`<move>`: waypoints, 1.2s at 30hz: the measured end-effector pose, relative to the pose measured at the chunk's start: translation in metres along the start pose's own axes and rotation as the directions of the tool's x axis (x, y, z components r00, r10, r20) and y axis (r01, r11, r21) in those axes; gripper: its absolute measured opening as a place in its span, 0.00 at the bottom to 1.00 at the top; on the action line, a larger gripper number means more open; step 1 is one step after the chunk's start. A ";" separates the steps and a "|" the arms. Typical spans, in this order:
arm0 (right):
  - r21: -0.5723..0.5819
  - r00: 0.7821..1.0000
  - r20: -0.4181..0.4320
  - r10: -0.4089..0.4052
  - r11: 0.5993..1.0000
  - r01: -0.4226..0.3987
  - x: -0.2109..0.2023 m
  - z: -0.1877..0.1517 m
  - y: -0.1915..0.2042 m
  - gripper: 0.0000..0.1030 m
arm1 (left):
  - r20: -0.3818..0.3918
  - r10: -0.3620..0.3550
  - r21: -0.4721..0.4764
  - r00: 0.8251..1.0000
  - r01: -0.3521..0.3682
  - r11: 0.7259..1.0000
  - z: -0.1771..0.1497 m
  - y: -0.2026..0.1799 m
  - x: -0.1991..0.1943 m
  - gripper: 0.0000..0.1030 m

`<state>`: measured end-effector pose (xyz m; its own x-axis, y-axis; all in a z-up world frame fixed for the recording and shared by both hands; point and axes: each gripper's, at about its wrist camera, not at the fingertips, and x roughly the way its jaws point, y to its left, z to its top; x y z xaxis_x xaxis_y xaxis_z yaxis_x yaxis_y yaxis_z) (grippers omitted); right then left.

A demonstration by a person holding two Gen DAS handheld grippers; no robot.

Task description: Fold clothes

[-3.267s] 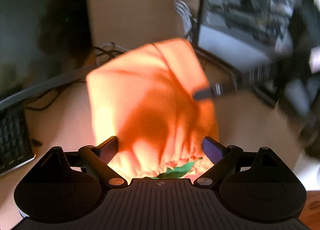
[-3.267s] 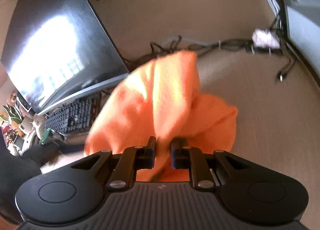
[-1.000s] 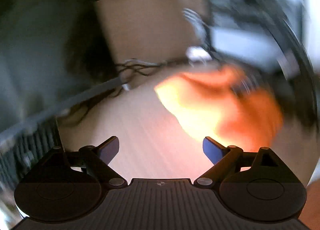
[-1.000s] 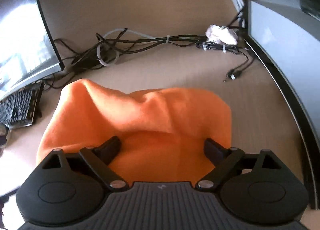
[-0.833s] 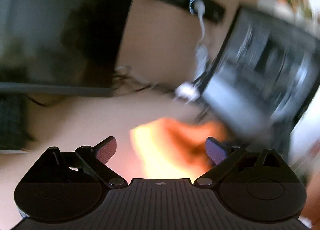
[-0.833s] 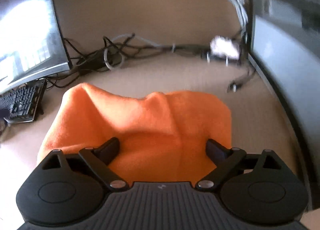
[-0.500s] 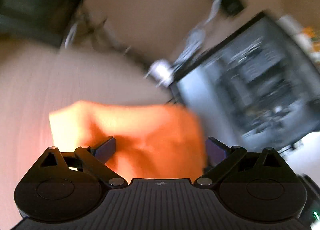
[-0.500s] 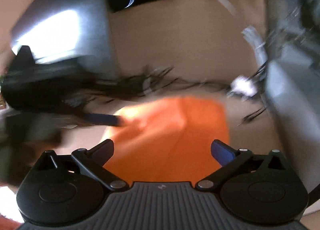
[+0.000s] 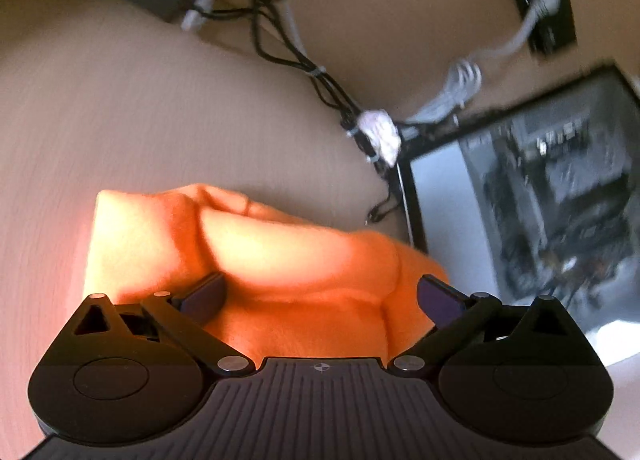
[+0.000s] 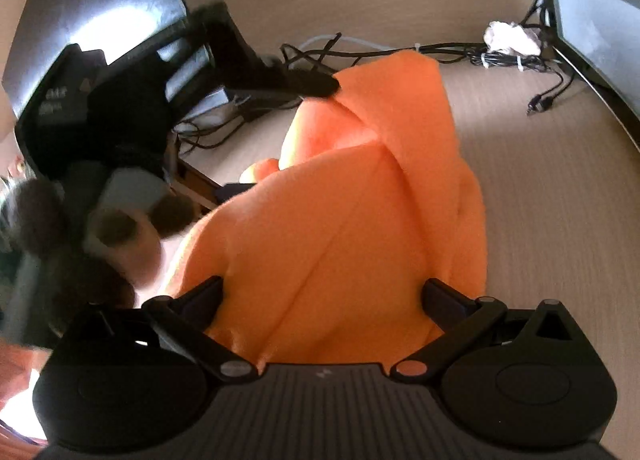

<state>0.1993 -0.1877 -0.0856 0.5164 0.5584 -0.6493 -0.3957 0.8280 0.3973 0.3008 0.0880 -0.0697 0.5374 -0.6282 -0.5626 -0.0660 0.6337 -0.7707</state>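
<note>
An orange cloth (image 9: pixel 288 260) lies bunched in soft folds on the wooden desk (image 9: pixel 140 120). My left gripper (image 9: pixel 320 292) hovers over its near side; the jaws are opening, the cloth lies between and below them, and the pads do not press it. In the right wrist view the orange cloth (image 10: pixel 360 220) fills the middle, and my right gripper (image 10: pixel 322 292) stands open around its near part without pinching it. The left gripper (image 10: pixel 280 138) comes in from the left there, one fingertip (image 10: pixel 326 86) at the cloth's far top edge.
A tangle of cables (image 9: pixel 288 52) runs along the desk's back, with a white crumpled wad (image 9: pixel 380 132). A glass-sided computer case (image 9: pixel 540 200) stands to the right. A dark monitor (image 10: pixel 100 0) stands at the left, and a blurred hand (image 10: pixel 120 228) is behind the left gripper.
The right gripper, shut on the cloth at first, now stands open. The left gripper has swung and rolled across the desk onto the cloth. The cloth now lies on the desk.
</note>
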 end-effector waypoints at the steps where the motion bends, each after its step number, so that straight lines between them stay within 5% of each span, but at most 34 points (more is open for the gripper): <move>1: -0.011 1.000 -0.002 -0.006 1.000 0.006 0.001 -0.001 0.002 1.00 | 0.009 0.001 -0.010 1.000 0.000 1.000 0.003 0.000 -0.007 1.00; 6: -0.034 1.000 -0.006 -0.021 0.999 0.021 0.003 -0.005 0.007 1.00 | 0.059 0.117 0.079 0.991 -0.121 0.989 0.002 -0.005 -0.039 1.00; 11: -0.066 0.999 -0.011 -0.031 0.997 0.030 -0.010 0.013 0.011 1.00 | 0.100 0.311 0.181 0.945 -0.325 0.928 -0.009 -0.008 -0.050 1.00; 14: -0.175 0.994 0.081 -0.080 0.980 0.093 -0.035 0.032 0.019 1.00 | 0.134 0.382 0.243 0.914 -0.404 0.882 -0.018 -0.011 -0.052 1.00; 17: -0.314 0.976 0.072 -0.207 0.924 0.219 -0.020 0.040 0.024 1.00 | 0.163 0.410 0.293 0.897 -0.441 0.848 -0.026 -0.015 -0.054 1.00; 19: -0.425 0.943 0.029 -0.331 0.850 0.311 0.008 0.031 0.026 1.00 | 0.195 0.432 0.339 0.880 -0.474 0.813 -0.032 -0.020 -0.055 1.00; 21: -0.493 0.912 0.077 -0.404 0.779 0.387 0.022 0.019 0.029 1.00 | 0.225 0.451 0.399 0.863 -0.504 0.766 -0.038 -0.027 -0.055 1.00; 25: -0.432 0.903 0.066 -0.425 0.803 0.410 0.027 0.025 0.018 1.00 | 0.220 0.473 0.443 0.853 -0.519 0.731 -0.046 -0.030 -0.051 1.00; 29: -0.394 0.923 0.043 -0.382 0.843 0.367 0.013 0.033 0.015 1.00 | 0.237 0.512 0.471 0.825 -0.559 0.682 -0.054 -0.029 -0.048 1.00; 34: -0.226 0.937 0.181 -0.298 0.915 0.335 -0.019 0.081 0.007 1.00 | 0.240 0.535 0.498 0.810 -0.576 0.648 -0.058 -0.031 -0.041 1.00; 36: -0.193 0.918 0.230 -0.323 0.909 0.368 -0.018 0.097 0.005 1.00 | 0.241 0.539 0.510 0.807 -0.578 0.637 -0.059 -0.033 -0.039 1.00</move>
<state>0.2616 -0.1887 -0.0086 0.7767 0.2572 -0.5749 -0.3163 0.9486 -0.0029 0.2325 0.0654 -0.0399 0.6010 -0.0565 -0.7973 0.0761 0.9970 -0.0133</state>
